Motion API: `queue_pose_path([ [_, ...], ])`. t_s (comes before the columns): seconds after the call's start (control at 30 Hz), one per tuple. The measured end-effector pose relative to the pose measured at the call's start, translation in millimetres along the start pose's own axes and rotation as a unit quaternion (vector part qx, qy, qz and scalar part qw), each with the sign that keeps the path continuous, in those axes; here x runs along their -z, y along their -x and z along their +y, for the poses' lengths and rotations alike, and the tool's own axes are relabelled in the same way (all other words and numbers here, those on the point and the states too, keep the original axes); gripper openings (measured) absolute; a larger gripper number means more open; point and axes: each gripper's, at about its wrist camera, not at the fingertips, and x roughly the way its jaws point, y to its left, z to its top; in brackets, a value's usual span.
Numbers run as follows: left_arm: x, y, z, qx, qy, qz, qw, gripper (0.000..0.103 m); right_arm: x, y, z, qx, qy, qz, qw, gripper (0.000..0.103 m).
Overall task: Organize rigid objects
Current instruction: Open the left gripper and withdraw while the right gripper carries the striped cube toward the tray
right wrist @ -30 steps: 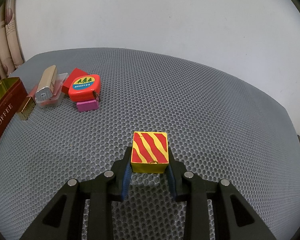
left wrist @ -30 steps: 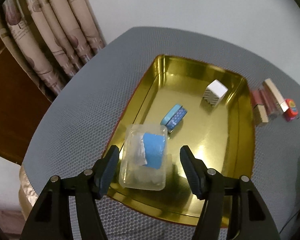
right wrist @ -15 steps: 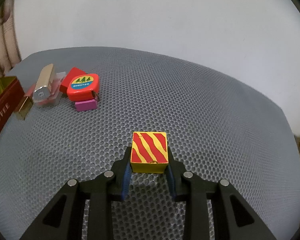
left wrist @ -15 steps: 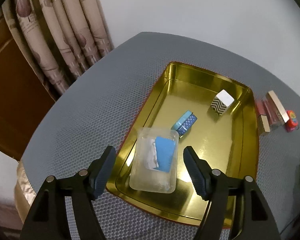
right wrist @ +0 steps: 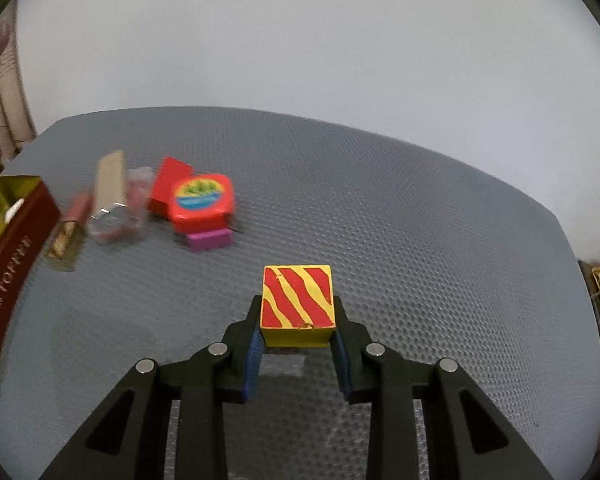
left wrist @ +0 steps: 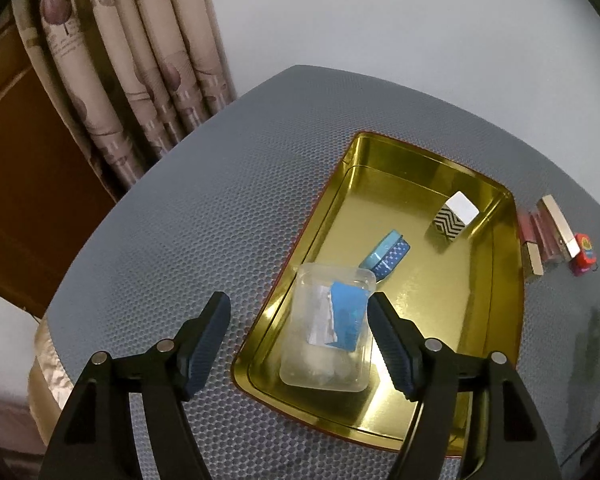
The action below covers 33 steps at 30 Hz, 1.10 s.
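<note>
My right gripper (right wrist: pixel 298 336) clamps the striped block (right wrist: pixel 297 300), bound for the gold tin (left wrist: pixel 496 320); my left gripper (left wrist: pixel 298 336) gapes empty above the clear box (left wrist: pixel 328 336).

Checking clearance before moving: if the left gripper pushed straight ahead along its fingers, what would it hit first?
Probably the clear plastic box lying in the gold tin tray, between the open left gripper fingers; depth is uncertain.

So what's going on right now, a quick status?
Left gripper open above clear box in gold tray. Right gripper shut on striped block. Nothing blocking.
</note>
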Motion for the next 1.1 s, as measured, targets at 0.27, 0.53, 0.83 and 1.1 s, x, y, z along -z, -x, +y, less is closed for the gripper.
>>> queue_pose_path([
  [0.27, -1, 1, 5, 0.003, 0.010, 0.001, 0.9999, 0.068, -15, 25, 58, -0.055, 0.035, -0.023, 0.998, 0.030],
  [0.53, -3, 0, 12, 0.001, 0.028, 0.005, 0.9996, 0.068, -28, 61, 130, -0.112, 0.080, -0.043, 0.990, 0.030],
  [0.83, -8, -3, 34, -0.016, 0.071, 0.012, 0.9973, 0.070, -39, 98, 157, -0.160, 0.120, -0.050, 0.978, 0.030],
  [1.1, -8, 0, 73, -0.073, 0.135, 0.004, 0.9881, 0.072, -50, 112, 208, -0.196, 0.168, -0.043, 0.965, 0.030],
])
